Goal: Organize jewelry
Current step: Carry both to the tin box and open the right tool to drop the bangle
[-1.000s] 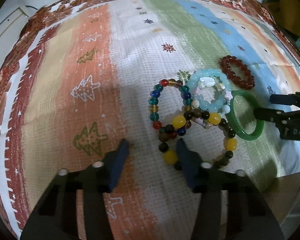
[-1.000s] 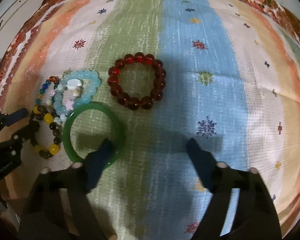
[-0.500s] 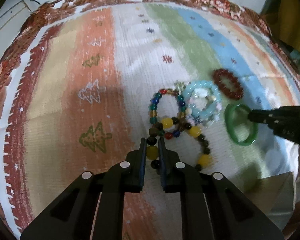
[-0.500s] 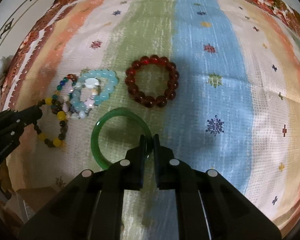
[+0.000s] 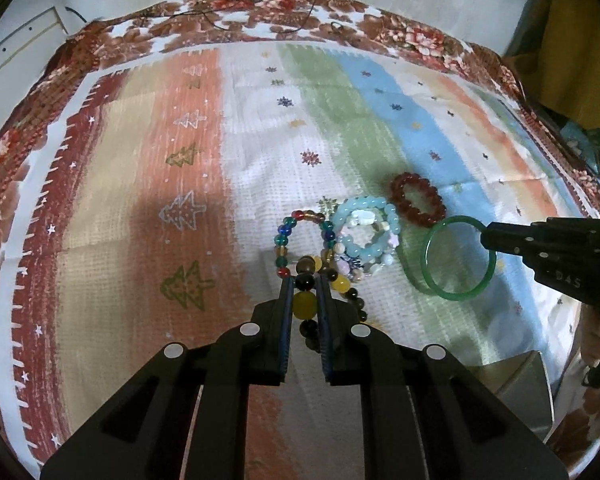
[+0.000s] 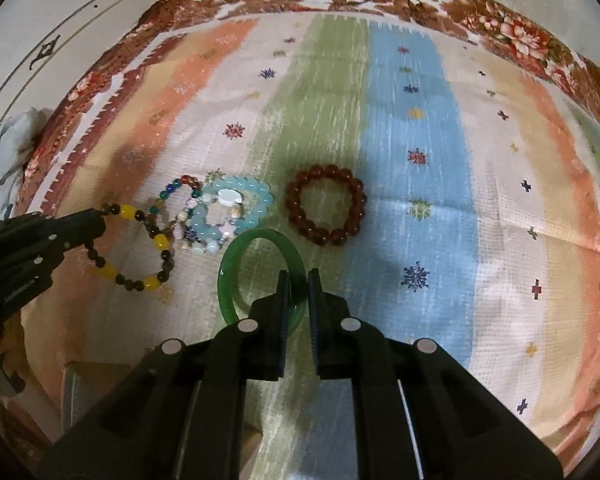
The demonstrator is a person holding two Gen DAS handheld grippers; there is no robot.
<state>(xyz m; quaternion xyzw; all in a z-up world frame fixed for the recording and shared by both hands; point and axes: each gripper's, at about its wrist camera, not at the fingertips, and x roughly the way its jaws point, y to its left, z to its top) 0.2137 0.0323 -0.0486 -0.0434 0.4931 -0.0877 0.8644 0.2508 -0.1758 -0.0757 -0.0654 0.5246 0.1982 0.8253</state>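
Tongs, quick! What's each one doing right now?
Left tongs: closed on the yellow and brown bead bracelet.
Right tongs: closed on the green bangle.

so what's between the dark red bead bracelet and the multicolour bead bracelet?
The pale blue bead bracelet, overlapping the multicolour bead bracelet; striped cloth separates it from the dark red bead bracelet. Right wrist view.

Each handheld unit is a matte black moulded-plastic two-finger gripper: left gripper (image 5: pixel 304 300), right gripper (image 6: pixel 298 292). The flat fingers (image 5: pixel 285 320) carry dark blue ribbed inner pads and are fixed to angular black linkage arms by round silver-white pivot screws (image 5: pixel 249 329). White lettering, partly legible as "DAS", marks the right gripper's side housing (image 5: pixel 568 282).
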